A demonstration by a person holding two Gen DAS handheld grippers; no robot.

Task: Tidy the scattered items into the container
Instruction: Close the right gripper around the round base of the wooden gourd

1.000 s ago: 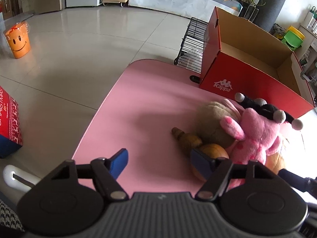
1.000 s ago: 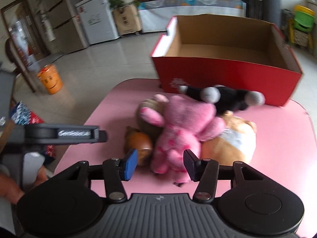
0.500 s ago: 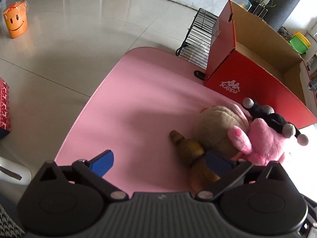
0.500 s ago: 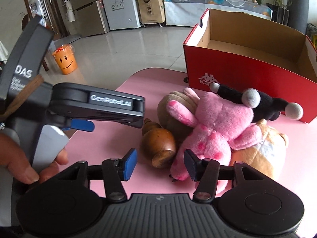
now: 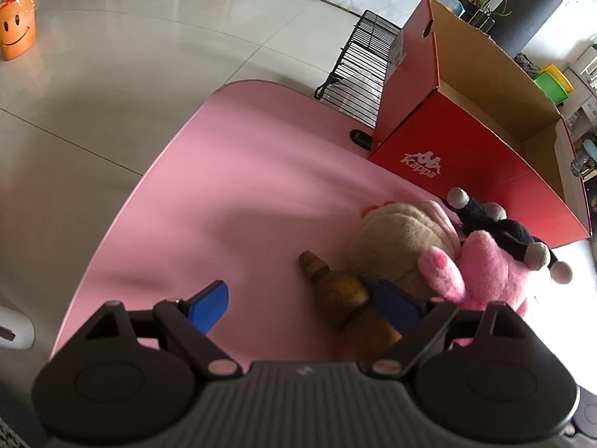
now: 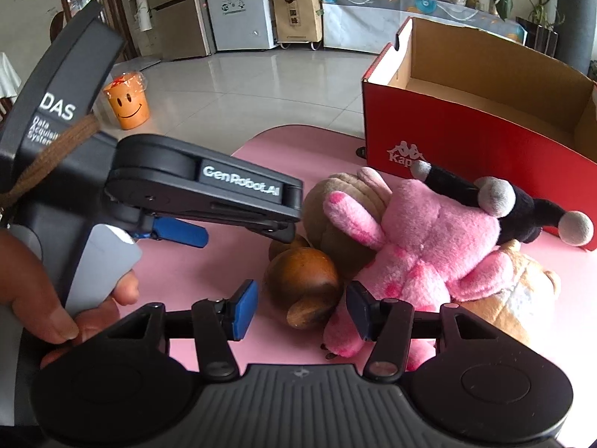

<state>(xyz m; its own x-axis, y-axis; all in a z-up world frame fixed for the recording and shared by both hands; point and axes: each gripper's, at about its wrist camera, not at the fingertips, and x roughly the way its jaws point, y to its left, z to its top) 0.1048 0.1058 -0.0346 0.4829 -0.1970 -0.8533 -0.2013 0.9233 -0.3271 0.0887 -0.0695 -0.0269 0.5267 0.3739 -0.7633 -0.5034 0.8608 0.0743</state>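
Gourd [image 6: 304, 287]: brown, glossy wood, beside pink plush [image 6: 429, 239].
Left tongs [image 5: 302, 304]: spread wide, straddling gourd.
Right tongs [image 6: 300, 308]: released.

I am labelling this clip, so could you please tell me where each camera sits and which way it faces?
Left wrist: on the left gripper, looking across the pink table toward the red box.
Right wrist: on the right gripper, facing the wooden gourd; the left hand shows.
Shared: gourd, pink plush, box.

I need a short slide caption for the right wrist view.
Open right hand-held gripper nears a wooden gourd beside piled plush toys; the red box waits behind.
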